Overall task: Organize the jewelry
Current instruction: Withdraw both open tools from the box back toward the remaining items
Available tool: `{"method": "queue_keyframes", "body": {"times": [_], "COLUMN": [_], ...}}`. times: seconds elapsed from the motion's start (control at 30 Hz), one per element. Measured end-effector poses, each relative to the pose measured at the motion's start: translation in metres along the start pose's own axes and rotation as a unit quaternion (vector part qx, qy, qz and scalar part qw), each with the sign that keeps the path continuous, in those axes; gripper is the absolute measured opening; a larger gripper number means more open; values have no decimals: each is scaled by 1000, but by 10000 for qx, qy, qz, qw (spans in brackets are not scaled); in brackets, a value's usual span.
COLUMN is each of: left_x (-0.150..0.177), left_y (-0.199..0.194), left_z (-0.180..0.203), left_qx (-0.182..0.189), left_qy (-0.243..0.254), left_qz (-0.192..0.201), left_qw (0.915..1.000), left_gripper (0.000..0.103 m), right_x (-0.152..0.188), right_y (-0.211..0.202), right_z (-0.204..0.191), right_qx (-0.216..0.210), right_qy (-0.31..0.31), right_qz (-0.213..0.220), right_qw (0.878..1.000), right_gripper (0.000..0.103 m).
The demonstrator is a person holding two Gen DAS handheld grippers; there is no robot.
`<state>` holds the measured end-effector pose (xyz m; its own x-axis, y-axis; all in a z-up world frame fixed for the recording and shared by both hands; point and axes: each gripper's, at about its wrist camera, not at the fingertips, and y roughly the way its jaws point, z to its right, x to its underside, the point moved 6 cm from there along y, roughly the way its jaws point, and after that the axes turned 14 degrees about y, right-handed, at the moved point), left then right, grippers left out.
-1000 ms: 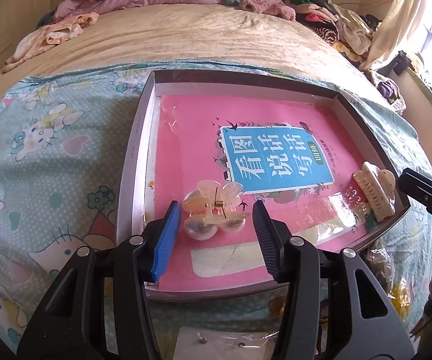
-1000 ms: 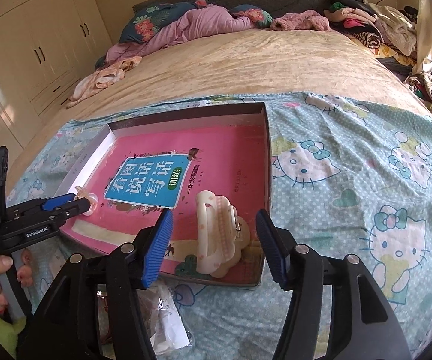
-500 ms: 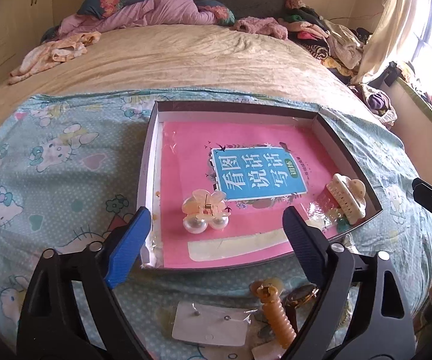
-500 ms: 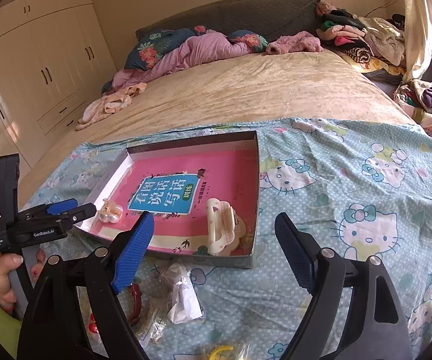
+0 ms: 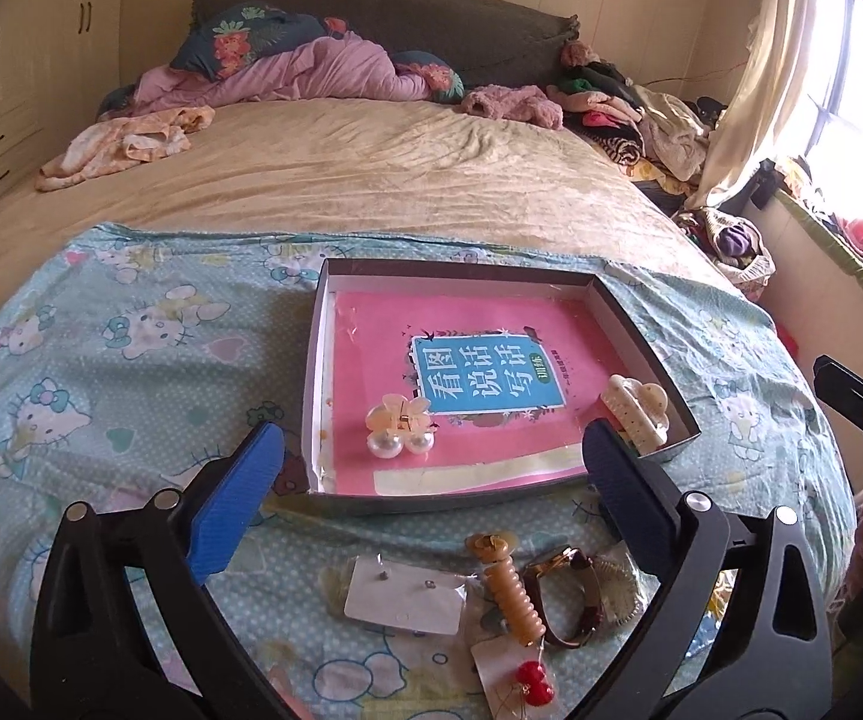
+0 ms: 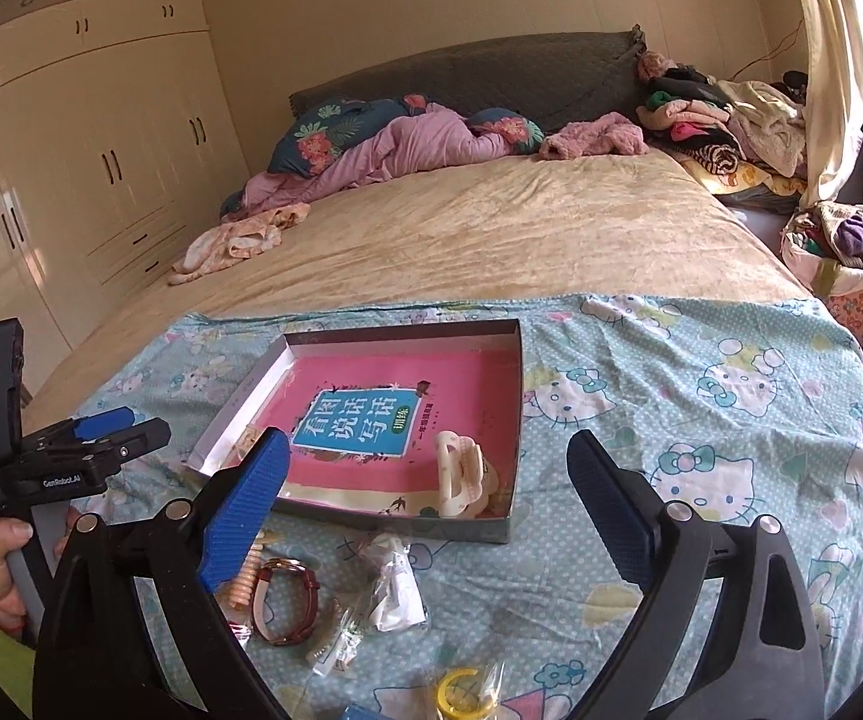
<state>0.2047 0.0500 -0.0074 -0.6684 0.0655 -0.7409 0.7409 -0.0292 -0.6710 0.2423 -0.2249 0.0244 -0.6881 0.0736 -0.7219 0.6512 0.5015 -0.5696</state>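
Note:
A shallow grey box [image 5: 494, 504] with a pink book lining it lies on the Hello Kitty sheet; it also shows in the right wrist view [image 6: 395, 523]. Inside it lie a peach flower clip with two pearls [image 5: 401, 426] and a cream claw clip [image 5: 638, 408], the latter also in the right wrist view [image 6: 461, 474]. My left gripper [image 5: 431, 480] is open and empty, in front of the box. My right gripper [image 6: 428, 480] is open and empty, likewise in front of the box. Loose pieces lie before the box: an earring card [image 5: 404, 597], a spiral hair tie [image 5: 512, 594], a brown-strap watch [image 6: 287, 597], red bead earrings [image 5: 530, 681].
Small plastic bags [image 6: 392, 582] and a yellow ring [image 6: 461, 687] lie on the sheet near me. The beige bed stretches behind, with pink bedding [image 5: 287, 75] and clothes piles [image 6: 725, 114] at its head. A wardrobe [image 6: 89, 162] stands left, a laundry basket [image 6: 845, 264] right.
Both grippers have opened wide and pulled back from the box. The pearl clip and the claw clip stay lying inside it. The loose pieces in front have come into view.

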Motion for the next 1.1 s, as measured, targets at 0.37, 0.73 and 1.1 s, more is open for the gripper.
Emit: {"method": "queue_keyframes", "body": {"times": [0.37, 0.73, 1.1], "left_x": [7, 30, 62], "left_y": [-38, -55, -51], "left_z": [-1, 15, 31], "left_qx": [-62, 0, 109], "left_qy": [-5, 206, 320], "left_qz": [239, 212, -55], "left_qw": [9997, 9996, 9994], "left_gripper": [93, 93, 93], "right_x": [2, 25, 67], "right_y": [-35, -48, -42], "right_z": [-24, -32, -23], "right_qx": [-161, -168, -73], "right_qy": [-228, -478, -594], "right_qz": [163, -21, -475], "right_qw": [9995, 9987, 9971], "right_gripper": [93, 93, 93]}}
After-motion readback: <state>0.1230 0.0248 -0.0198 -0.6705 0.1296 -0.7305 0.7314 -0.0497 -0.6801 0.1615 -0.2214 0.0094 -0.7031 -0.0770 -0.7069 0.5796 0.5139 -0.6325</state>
